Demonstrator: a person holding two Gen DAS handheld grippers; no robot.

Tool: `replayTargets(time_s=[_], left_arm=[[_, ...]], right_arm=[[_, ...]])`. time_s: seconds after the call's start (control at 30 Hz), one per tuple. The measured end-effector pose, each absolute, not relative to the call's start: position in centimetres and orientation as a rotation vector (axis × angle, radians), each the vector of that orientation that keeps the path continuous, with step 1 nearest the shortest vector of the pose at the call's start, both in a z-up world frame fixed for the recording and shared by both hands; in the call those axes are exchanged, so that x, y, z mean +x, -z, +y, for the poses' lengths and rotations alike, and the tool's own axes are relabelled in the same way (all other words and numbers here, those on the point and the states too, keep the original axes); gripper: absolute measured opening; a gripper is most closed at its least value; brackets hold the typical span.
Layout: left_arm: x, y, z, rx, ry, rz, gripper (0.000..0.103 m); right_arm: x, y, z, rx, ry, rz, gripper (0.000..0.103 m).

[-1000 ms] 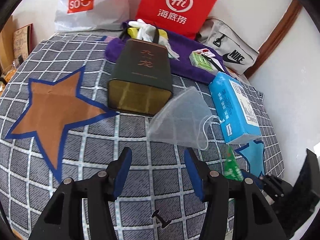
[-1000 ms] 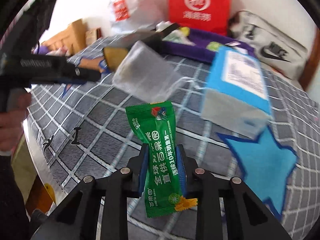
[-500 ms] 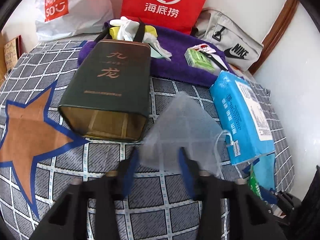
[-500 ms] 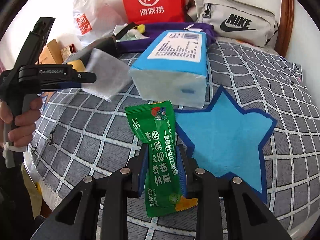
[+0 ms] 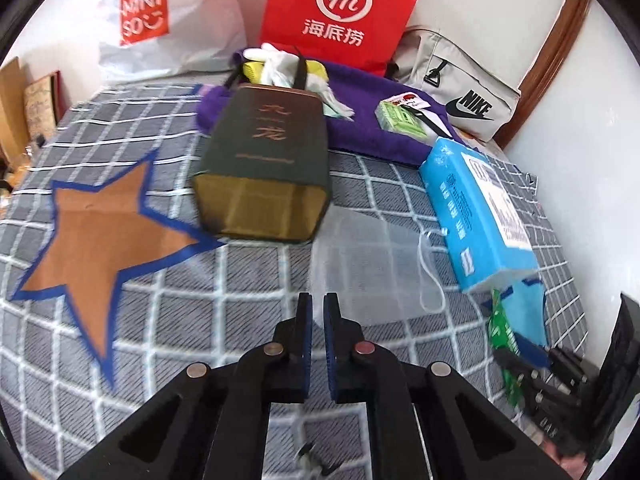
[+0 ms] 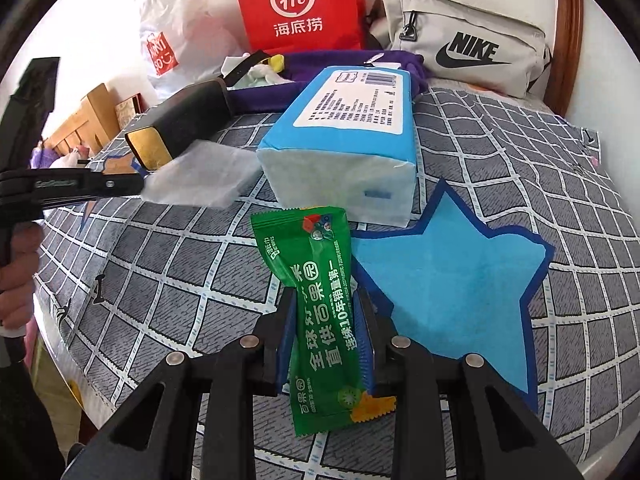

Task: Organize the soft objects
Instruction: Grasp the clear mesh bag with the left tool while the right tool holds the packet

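A translucent white mesh bag (image 5: 372,272) with a drawstring lies beside the blue tissue pack (image 5: 476,216). My left gripper (image 5: 318,300) is shut on the bag's near corner. The right wrist view shows that gripper (image 6: 136,184) at the left, with the mesh bag (image 6: 200,180) lifted a little off the bed. My right gripper (image 6: 324,300) is shut on a green wet-wipe packet (image 6: 316,264), held upright above the checked bedcover. The same packet (image 5: 500,324) shows at the right edge of the left wrist view.
A dark green paper bag (image 5: 264,164) lies on its side, bottom towards me. Behind it is a purple towel (image 5: 360,128) with small items, then a red bag (image 5: 340,8), a white Miniso bag (image 5: 160,20) and a grey Nike bag (image 5: 460,92). A blue star (image 6: 448,288) lies ahead.
My left gripper moved up to the mesh bag and its jaws went from wide open to shut on the bag's corner. The right gripper swung right, keeping the green packet.
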State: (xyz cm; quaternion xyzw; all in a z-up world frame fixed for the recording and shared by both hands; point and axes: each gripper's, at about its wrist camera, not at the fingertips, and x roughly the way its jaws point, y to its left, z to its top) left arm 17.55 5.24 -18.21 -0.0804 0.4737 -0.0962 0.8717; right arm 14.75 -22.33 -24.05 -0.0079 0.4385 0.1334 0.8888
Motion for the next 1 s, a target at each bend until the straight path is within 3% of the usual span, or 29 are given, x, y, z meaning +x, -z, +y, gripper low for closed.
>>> replayTargets(time_s=[0.27,0.33,0.4,0.53,0.6,0.73,0.87,1.0], left_arm=[[15.2,17.8,8.3,-0.204,0.155,0.987,0.007],[16.1,17.6,7.5,-0.226,0.186,0.976,0.016],[17.0,17.6,6.4,-0.222,0.201,0.971,0.044],[18.8,17.9,3.6,-0.199,0.212,0.946,0.048],[19.7,18.2,2.6,-0.197,0.217,0.955,0.056],[21.5,19.6,0.4,-0.176,0.203,1.003,0.058],[21.9,20.7,-1.5,-0.127,0.222,1.01,0.079],[21.8,21.3,-3.6,0.007,0.177,1.006,0.082]], right_arm=[[14.0,24.2,-22.5,0.002,-0.288,0.91,0.028],[14.1,24.1,-22.5,0.005,-0.287,0.91,0.028],[14.0,24.1,-22.5,0.002,-0.285,0.91,0.028],[13.6,24.0,-22.8,0.005,-0.284,0.912,0.028],[13.5,24.1,-23.0,0.02,-0.285,0.913,0.028],[13.6,24.2,-23.2,0.026,-0.299,0.906,0.028],[13.9,24.4,-23.6,0.042,-0.324,0.905,0.029],[14.2,24.5,-23.8,0.056,-0.342,0.895,0.029]])
